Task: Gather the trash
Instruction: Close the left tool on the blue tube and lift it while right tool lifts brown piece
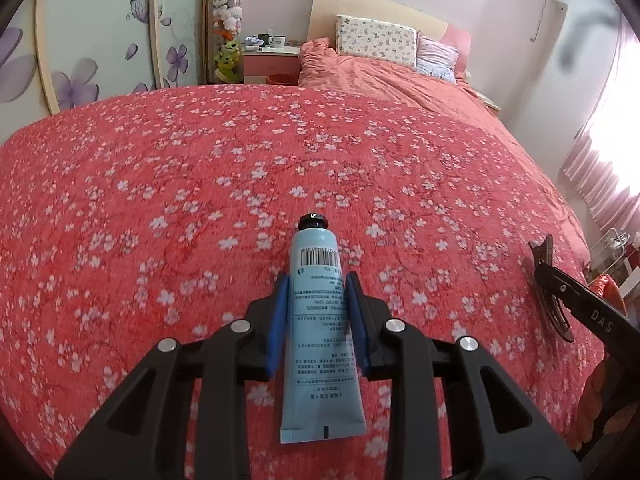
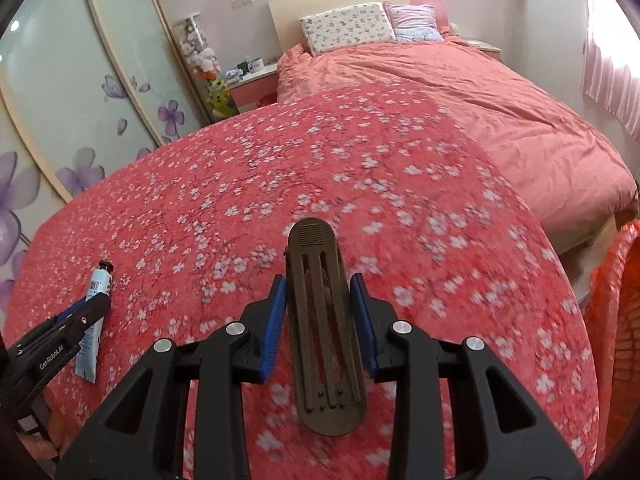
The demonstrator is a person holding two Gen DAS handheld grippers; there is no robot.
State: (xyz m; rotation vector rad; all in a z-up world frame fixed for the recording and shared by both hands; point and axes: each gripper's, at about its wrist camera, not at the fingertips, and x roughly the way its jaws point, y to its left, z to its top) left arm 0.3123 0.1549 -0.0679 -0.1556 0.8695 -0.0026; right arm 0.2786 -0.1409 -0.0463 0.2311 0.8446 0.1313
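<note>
My left gripper (image 1: 316, 280) is shut on a light blue tube (image 1: 320, 332) with a black cap and a barcode, its blue pads pressing both sides, above the red flowered blanket (image 1: 160, 184). My right gripper (image 2: 320, 280) is shut on a dark brown hair clip (image 2: 324, 332), held lengthwise between its blue pads. The left gripper and tube also show at the left of the right wrist view (image 2: 94, 312). The right gripper with the clip shows at the right of the left wrist view (image 1: 548, 276).
The bed carries a salmon duvet (image 2: 500, 112) and pillows (image 1: 376, 40) at the headboard. An orange-red bag (image 2: 620, 320) hangs beyond the bed's right edge. A wardrobe with purple flowers (image 1: 80, 60) stands left. A nightstand with mugs (image 1: 272, 52) is beside the bed.
</note>
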